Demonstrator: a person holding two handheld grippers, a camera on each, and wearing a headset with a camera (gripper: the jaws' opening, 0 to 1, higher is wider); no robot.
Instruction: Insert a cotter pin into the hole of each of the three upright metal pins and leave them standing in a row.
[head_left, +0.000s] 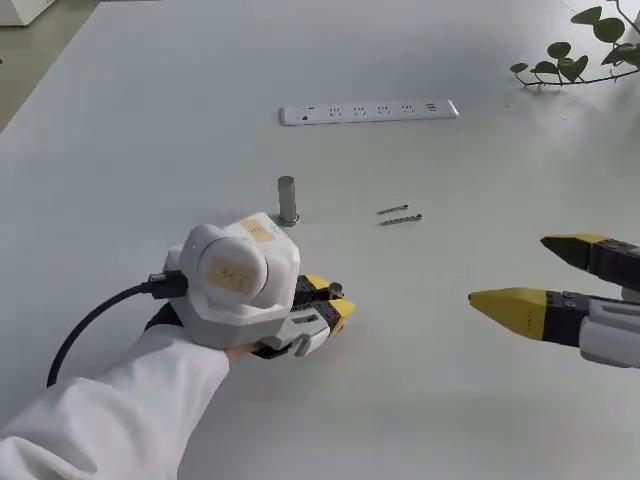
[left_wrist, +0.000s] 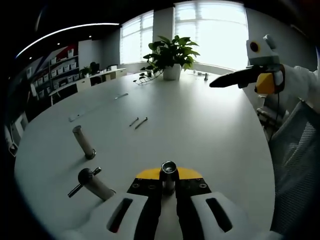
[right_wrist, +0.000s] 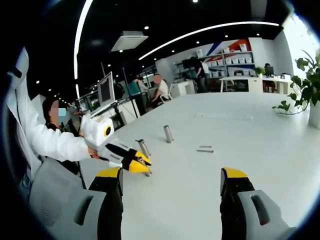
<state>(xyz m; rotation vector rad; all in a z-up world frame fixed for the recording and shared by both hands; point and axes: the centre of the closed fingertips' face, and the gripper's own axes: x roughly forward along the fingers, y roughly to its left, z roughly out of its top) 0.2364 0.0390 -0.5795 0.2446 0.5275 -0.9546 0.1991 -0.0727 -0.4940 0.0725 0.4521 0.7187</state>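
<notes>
our left tongs (head_left: 335, 305), a white body with black jaws tipped in yellow, sit low at the end of our white sleeve (head_left: 110, 415), the arm reaching in from the lower left. in the left gripper view the left tongs (left_wrist: 168, 176) have their jaws pressed together around a short grey metal pin (left_wrist: 168, 167), which stands upright between the tips. our right tongs (head_left: 508, 270), of the same make, are held out at the right, tips pointing left, jaws spread wide with nothing between them.
</notes>
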